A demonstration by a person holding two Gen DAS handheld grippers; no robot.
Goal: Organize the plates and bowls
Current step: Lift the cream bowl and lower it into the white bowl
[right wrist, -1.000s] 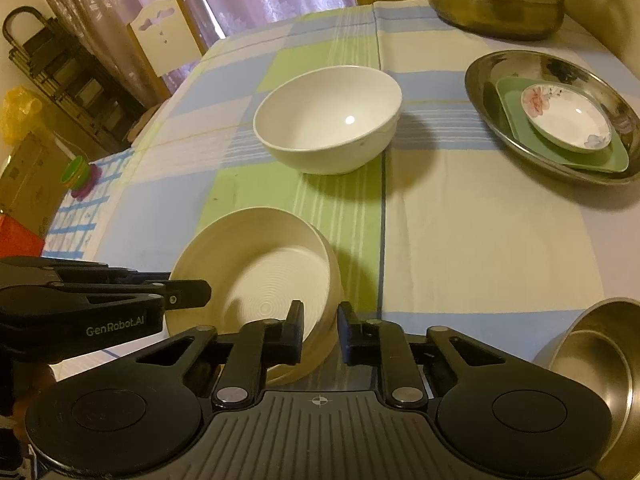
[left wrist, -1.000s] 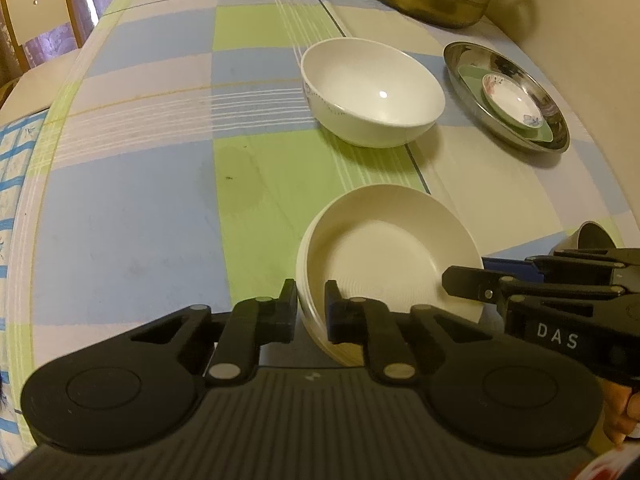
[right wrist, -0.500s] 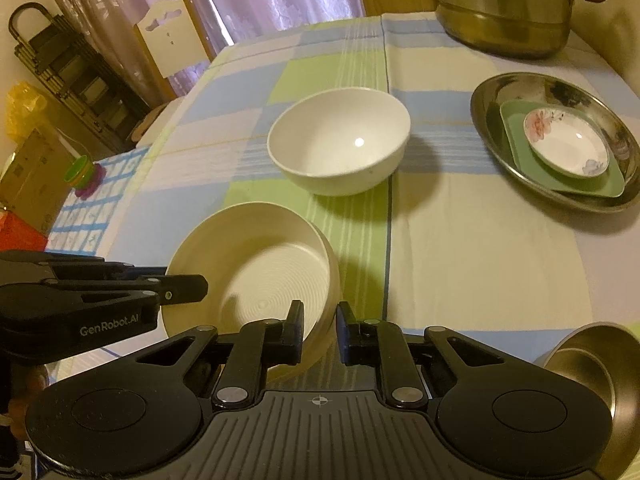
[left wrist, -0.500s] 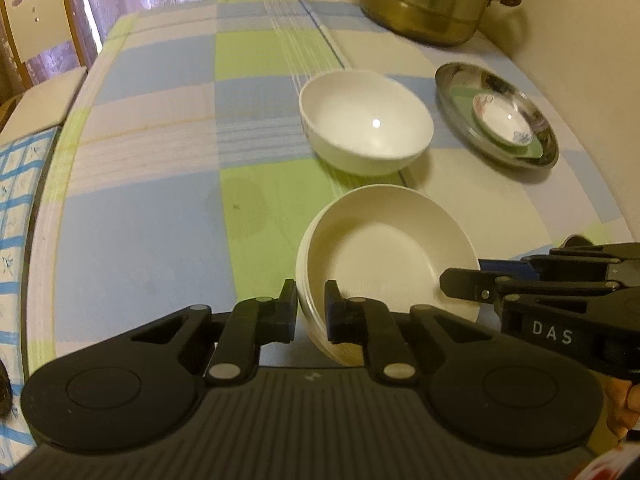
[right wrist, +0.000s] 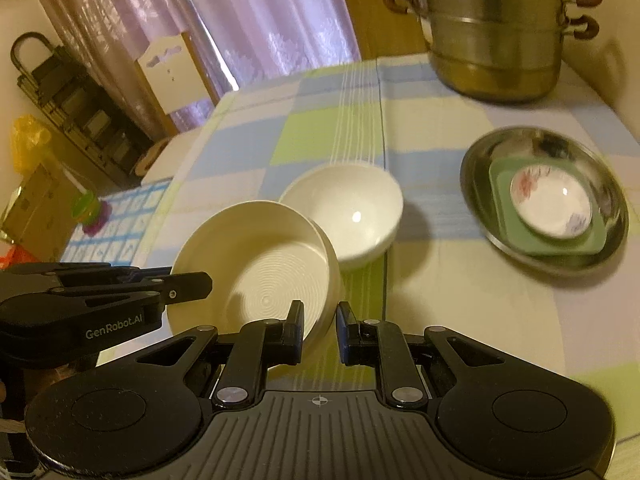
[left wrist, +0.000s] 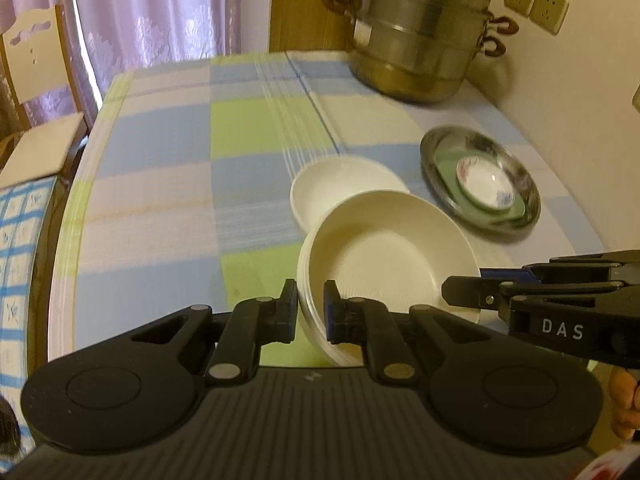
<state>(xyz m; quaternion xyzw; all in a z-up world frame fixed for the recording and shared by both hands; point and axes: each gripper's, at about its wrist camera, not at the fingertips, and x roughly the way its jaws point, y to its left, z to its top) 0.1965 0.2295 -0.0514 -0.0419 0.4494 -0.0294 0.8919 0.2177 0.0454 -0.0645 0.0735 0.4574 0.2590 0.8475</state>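
A cream ribbed bowl hangs above the checked tablecloth, held at opposite sides of its rim by both grippers. My left gripper is shut on its left rim, where stacked edges show. My right gripper is shut on its right rim. Each gripper also shows side-on in the other's view: right gripper, left gripper. Behind the cream bowl, a white bowl stands on the table.
To the right lies a steel dish holding a green plate and a flowered saucer. A steel steamer pot stands at the far right corner by the wall. A chair is off the table's left.
Both grippers have risen with the cream bowl between them, so the table looks farther below. The steel bowl at the lower right of the right wrist view has dropped out of sight.
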